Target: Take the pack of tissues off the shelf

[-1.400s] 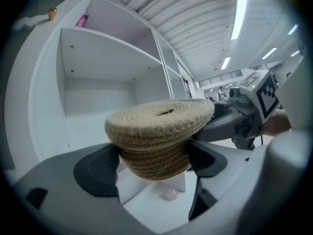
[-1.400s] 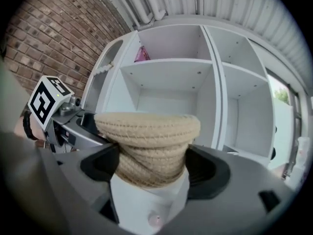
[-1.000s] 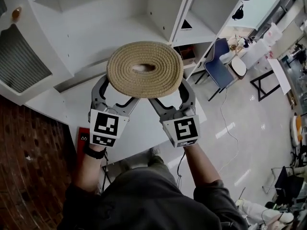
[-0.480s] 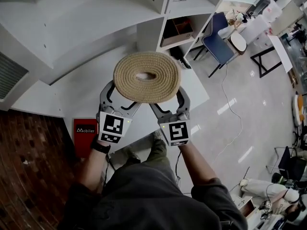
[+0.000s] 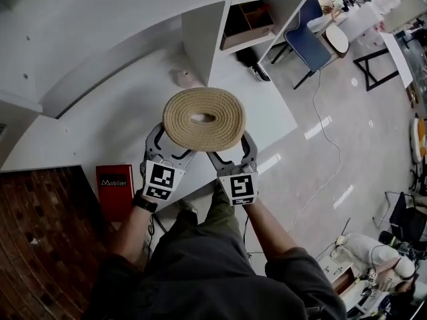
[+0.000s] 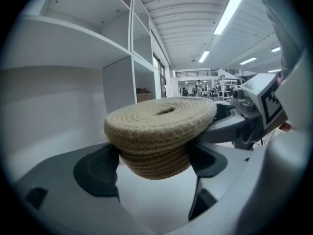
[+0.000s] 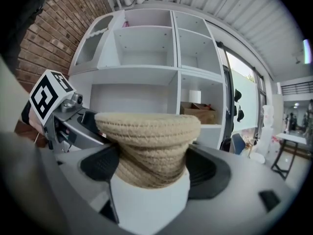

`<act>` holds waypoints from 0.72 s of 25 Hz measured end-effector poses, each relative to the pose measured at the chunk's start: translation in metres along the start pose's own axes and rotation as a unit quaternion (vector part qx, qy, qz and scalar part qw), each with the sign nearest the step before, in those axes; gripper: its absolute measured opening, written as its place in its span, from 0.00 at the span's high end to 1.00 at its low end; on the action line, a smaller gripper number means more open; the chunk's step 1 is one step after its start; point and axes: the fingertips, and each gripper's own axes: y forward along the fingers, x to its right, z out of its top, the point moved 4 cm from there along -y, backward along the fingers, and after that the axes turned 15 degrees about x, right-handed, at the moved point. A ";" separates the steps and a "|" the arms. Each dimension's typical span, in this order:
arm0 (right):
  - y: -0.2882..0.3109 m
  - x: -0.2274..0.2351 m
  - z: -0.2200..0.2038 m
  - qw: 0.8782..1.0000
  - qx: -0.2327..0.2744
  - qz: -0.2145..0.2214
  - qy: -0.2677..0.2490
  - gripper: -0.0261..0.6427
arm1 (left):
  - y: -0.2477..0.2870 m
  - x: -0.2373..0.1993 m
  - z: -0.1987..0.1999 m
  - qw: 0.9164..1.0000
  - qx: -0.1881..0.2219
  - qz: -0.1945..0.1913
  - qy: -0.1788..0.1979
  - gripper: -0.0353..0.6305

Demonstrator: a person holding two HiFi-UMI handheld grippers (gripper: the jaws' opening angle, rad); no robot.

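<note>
With the left gripper [image 5: 168,147] and right gripper [image 5: 233,149] each clamped wide around the round woven tissue holder [image 5: 204,119], held clear of the white shelf [image 5: 100,19], I'd say level, evenly squeezed carrying matters.

A small pale object [image 5: 185,79] on the white shelf [image 5: 123,115]: perhaps a roll, unclear.
</note>
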 end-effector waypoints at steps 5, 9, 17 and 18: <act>0.001 0.002 -0.048 0.999 -0.038 -0.004 0.009 0.32 | 0.016 0.005 -0.048 0.999 -0.031 -0.016 -0.020 0.29; -0.005 -0.003 -0.084 0.997 -0.069 -0.005 0.023 0.32 | 0.019 0.012 -0.084 0.997 -0.062 -0.025 -0.036 0.29; -0.012 -0.009 -0.141 0.992 -0.114 -0.001 0.045 0.32 | 0.025 0.024 -0.138 0.992 -0.110 -0.042 -0.046 0.29; -0.013 -0.010 -0.146 0.992 -0.118 0.000 0.047 0.32 | 0.025 0.025 -0.144 0.991 -0.115 -0.043 -0.047 0.29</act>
